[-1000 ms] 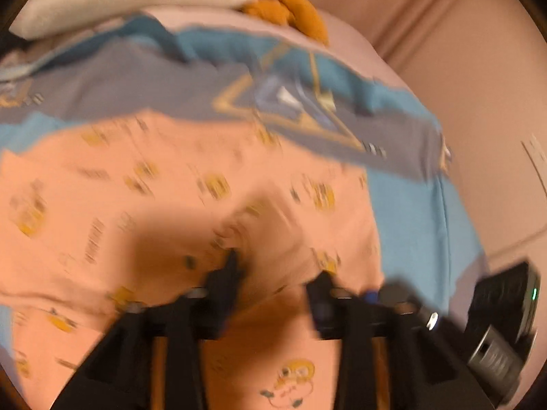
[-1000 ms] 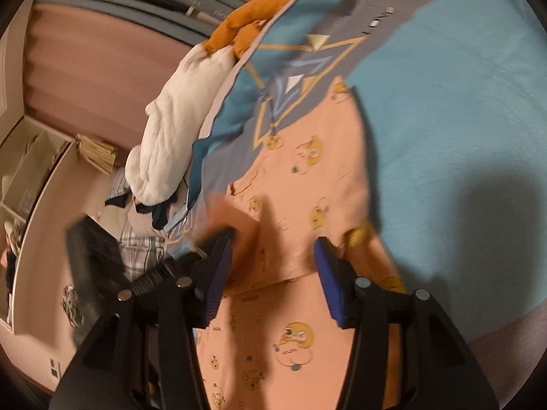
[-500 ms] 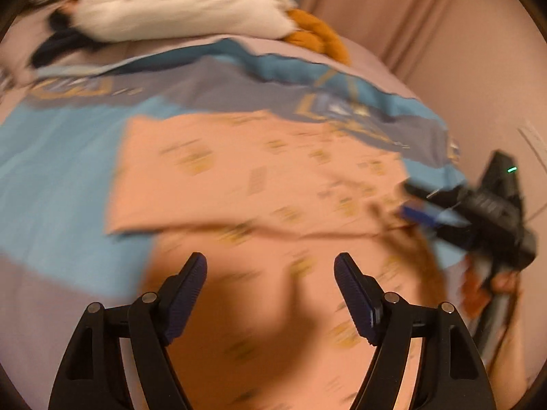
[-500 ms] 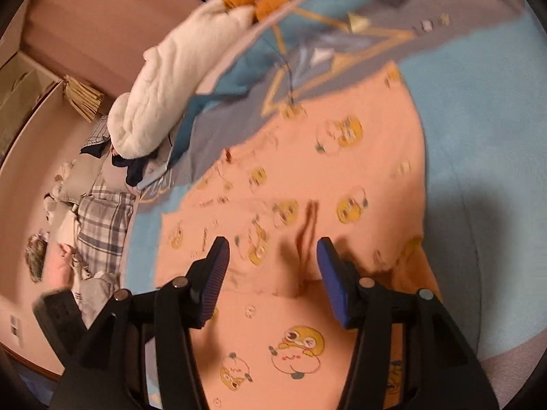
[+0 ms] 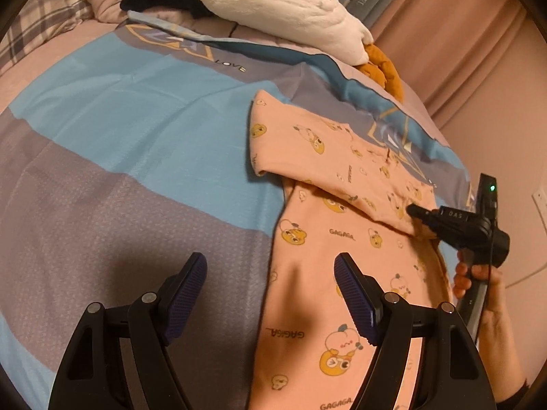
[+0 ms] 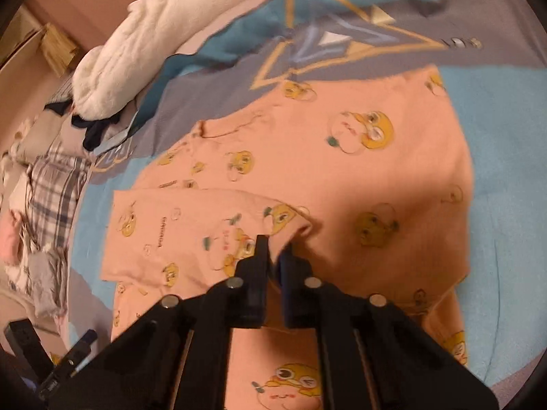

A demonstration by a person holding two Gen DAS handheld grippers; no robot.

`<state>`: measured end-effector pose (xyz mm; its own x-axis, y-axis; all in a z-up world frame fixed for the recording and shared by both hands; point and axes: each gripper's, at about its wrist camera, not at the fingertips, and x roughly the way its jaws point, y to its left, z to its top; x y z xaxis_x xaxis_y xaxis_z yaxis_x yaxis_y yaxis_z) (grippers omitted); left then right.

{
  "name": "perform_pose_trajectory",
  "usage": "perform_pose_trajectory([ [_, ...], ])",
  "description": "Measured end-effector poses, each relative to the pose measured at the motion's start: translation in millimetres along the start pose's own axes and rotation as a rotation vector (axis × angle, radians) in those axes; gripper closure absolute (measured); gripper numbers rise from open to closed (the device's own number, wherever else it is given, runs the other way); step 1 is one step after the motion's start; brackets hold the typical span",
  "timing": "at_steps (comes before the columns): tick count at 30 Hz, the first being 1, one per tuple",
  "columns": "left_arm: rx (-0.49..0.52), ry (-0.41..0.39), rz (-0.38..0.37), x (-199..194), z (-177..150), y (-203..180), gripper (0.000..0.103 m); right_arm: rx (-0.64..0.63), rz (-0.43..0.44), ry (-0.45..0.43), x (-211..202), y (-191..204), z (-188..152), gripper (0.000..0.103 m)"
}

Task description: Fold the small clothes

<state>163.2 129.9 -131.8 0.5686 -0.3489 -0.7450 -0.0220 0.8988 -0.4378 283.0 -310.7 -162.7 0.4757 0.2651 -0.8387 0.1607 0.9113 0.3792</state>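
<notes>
**Item: peach shirt, fold in progress**

The shirt is laid on the bedspread. Its sleeve edge appears pinched in the closed right gripper. The left gripper is held apart, empty. Risk: the thin fabric may be dropped, undoing the fold.

Home bedroom — bedspread, plaid pillow, curtains

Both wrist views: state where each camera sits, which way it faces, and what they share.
Left wrist: on the left gripper, fingers open above the bedspread, facing the garment, right gripper and holding hand.
Right wrist: on the right gripper, fingers shut on a garment fold.
Shared: garment, bedspread, white plush.
</notes>
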Motion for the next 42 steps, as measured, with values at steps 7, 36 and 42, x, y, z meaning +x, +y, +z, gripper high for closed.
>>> perform_pose_trajectory([
  [7,0.016,0.016,0.003,5,-3,3,0.027,-0.032,-0.001,-0.165,-56,7,28,0.098],
  [36,0.347,0.088,0.068,136,67,-88,0.042,-0.08,-0.132,-0.043,-26,-63,-1,0.097],
  [42,0.307,0.116,0.043,99,59,-84,0.04,0.078,-0.003,-0.057,-63,-72,-10,0.062],
])
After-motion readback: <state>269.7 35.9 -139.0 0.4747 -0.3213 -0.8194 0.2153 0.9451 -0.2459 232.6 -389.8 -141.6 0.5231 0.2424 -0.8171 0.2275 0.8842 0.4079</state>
